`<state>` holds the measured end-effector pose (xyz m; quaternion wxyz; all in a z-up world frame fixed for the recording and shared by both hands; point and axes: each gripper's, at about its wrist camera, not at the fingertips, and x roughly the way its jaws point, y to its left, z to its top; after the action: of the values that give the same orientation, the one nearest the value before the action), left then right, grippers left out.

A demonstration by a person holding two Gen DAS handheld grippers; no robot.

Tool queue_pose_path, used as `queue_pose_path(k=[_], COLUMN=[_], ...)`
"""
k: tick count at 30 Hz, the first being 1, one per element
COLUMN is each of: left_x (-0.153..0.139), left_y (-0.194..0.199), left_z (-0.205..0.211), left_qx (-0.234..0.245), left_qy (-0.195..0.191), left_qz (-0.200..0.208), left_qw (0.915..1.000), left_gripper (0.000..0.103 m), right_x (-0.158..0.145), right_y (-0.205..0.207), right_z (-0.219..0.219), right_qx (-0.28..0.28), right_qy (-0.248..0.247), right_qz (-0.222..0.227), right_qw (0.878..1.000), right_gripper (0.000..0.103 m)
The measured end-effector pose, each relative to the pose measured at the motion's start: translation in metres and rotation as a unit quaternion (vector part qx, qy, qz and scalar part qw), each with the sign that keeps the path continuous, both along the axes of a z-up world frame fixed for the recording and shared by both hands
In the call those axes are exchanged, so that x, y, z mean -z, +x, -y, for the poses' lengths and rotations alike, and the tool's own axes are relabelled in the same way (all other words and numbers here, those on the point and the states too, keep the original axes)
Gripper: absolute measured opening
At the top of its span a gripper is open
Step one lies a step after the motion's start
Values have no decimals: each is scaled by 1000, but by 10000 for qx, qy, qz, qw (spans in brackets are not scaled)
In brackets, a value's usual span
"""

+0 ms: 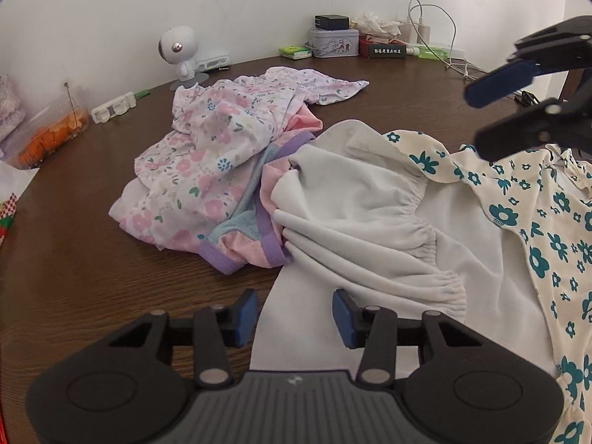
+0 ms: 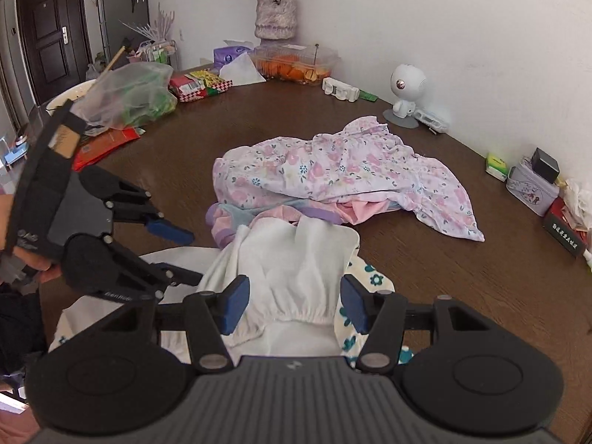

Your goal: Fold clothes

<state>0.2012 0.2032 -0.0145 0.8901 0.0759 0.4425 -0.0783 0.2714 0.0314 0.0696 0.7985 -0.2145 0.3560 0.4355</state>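
Observation:
White shorts with an elastic waistband [image 1: 370,214] lie on the brown table, partly over a cream garment with teal flowers [image 1: 547,229]. Behind them lies a pile: a pink floral garment [image 1: 211,148] over a pink and purple piece [image 1: 255,248]. My left gripper [image 1: 295,318] is open and empty, low over the near edge of the white shorts. My right gripper [image 2: 294,305] is open and empty, just above the waistband of the white shorts [image 2: 296,270]. The right gripper also shows at the right of the left wrist view [image 1: 492,118]; the left one shows in the right wrist view [image 2: 185,255].
Along the wall stand a white robot toy [image 1: 177,51], a tin box [image 1: 333,42], chargers and cables [image 1: 433,33] and a tissue box. A plastic box of orange food [image 2: 296,63], a vase [image 2: 275,16], snack packets and a plastic bag [image 2: 129,96] sit at the far left.

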Motion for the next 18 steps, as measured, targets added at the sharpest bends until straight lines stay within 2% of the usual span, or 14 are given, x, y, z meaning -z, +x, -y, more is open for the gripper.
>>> queue_pose_path(k=[2,3,4,6,9,10,12,15,18], left_x=[3,3,3,3,4,4,4,5,5], left_y=[3,4,5,6,3,2,1,0,-1], left_z=[-3,-5,-6,-7,-5,-5,-5,-6,-13], left_qx=[17,28,38,60,160,189,221,261,138], left_qy=[-117,-168,-219,-233,-207,-214,-179,-112,2], left_qz=[-19,-6,6,37,115,133,167,219,243], left_qw=[9999,9999,9998,9997,9996,9995,9995,9994,9996], left_gripper=[43,40,30,25,22,20,17,15,12], right_x=[18,26,34,48,67,72,81,85,85], right_y=[19,28,36,46,57,59,63,65,72], right_z=[-23,-32,-42,-55,-74,-79,-90,-100,-110], right_qx=[3,10,12,-64,-100,-85,-58,-67,34], right_qy=[-97,-122,-144,-189,-217,-229,-253,-272,-224], right_qz=[-91,-149,-209,-425,-833,-843,-848,-584,-500], right_qw=[9999,9998,9997,9989,9962,9961,9961,9979,9985], right_gripper=[56,56,55,49,34,29,27,23,17])
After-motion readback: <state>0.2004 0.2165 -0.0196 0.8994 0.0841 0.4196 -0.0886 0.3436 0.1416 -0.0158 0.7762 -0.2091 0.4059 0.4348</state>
